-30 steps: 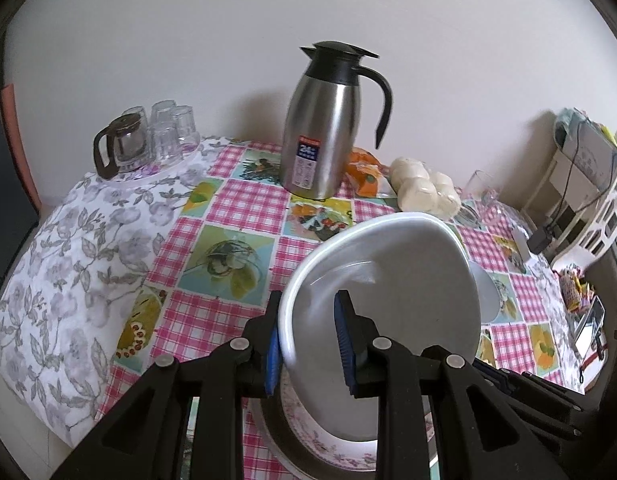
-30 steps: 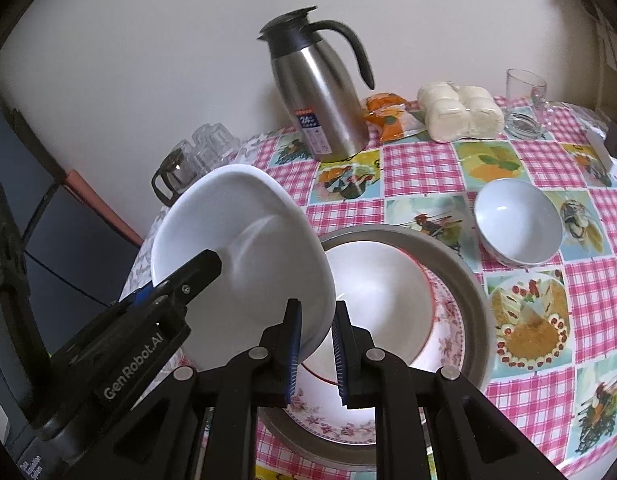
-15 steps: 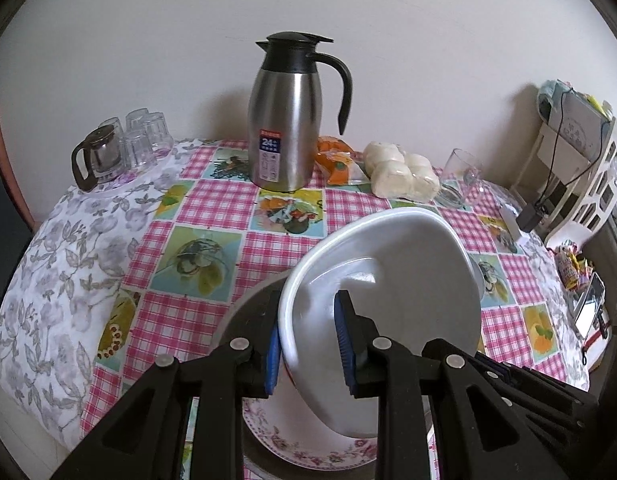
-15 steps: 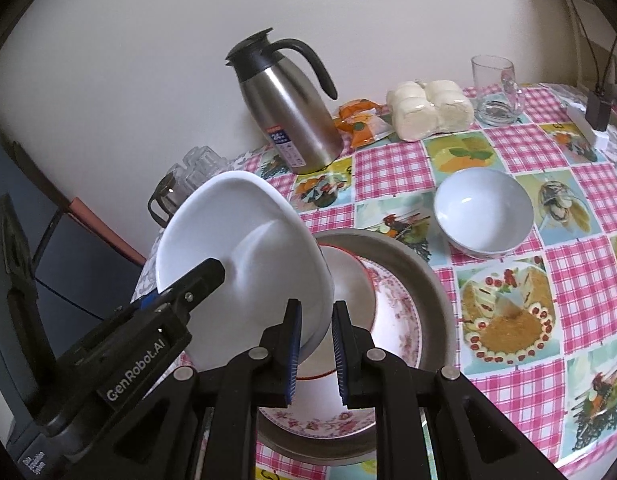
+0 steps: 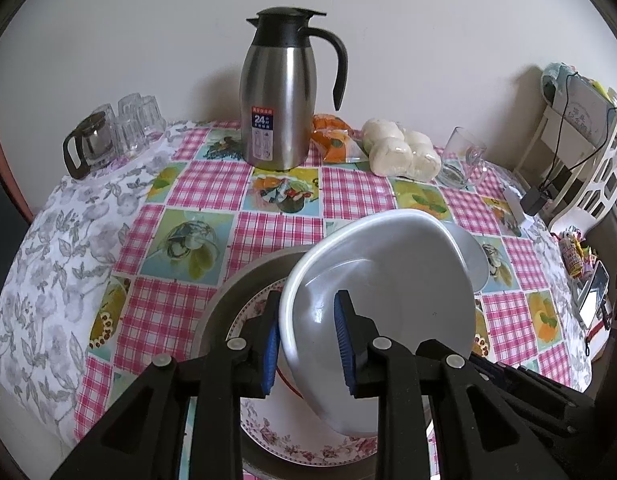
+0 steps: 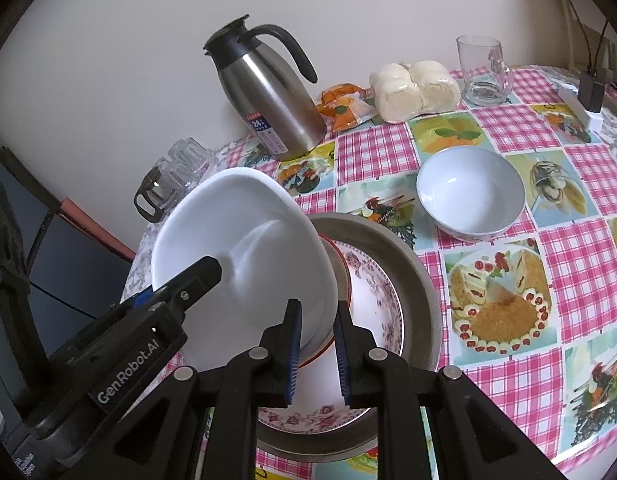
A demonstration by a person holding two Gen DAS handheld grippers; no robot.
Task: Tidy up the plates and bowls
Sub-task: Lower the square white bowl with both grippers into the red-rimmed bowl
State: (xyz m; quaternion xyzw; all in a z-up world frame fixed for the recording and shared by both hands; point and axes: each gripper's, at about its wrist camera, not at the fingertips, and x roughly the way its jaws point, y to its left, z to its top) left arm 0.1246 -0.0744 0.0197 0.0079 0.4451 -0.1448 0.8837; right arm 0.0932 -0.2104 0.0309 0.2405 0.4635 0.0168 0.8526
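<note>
A: Your left gripper point(image 5: 308, 344) is clamped on the rim of the big white bowl point(image 5: 384, 280), one blue pad outside the wall, one inside. The bowl is tilted steeply, opening facing back toward the cams, rim edge uppermost.

B: And my right gripper point(image 6: 316, 344)?

A: Its pads sit close together at the bowl's point(image 6: 244, 256) opposite lower rim. Looks pinched on it, but the contact is partly hidden, so can't tell for sure.

B: Where's the bowl w/ respect to the stack?

A: Over the steel tray point(image 6: 424, 292), which holds a floral plate point(image 6: 376, 300) and a red-rimmed dish point(image 6: 342, 276). The bowl's low edge is down near that dish; touching or not, can't tell.

B: What does each cam give you that the other doesn't?

A: Right wrist shows your left tool's body, marked "GenRobot.AI", plus the small white bowl point(image 6: 470, 196) whole, upright, just right of the tray. Left wrist shows only a sliver of that small bowl point(image 5: 470, 256) behind the big one, but adds the white rack point(image 5: 580, 168) w/ cables at far right.

B: Any other text?

A: The steel thermos jug point(image 5: 278, 96) has a label reading "24"; the rest is too small. Buns point(image 5: 400, 152), a glass mug point(image 5: 464, 158) and a glass teapot point(image 5: 90, 144) w/ tumblers line the back of the checked tablecloth point(image 5: 204, 184).
</note>
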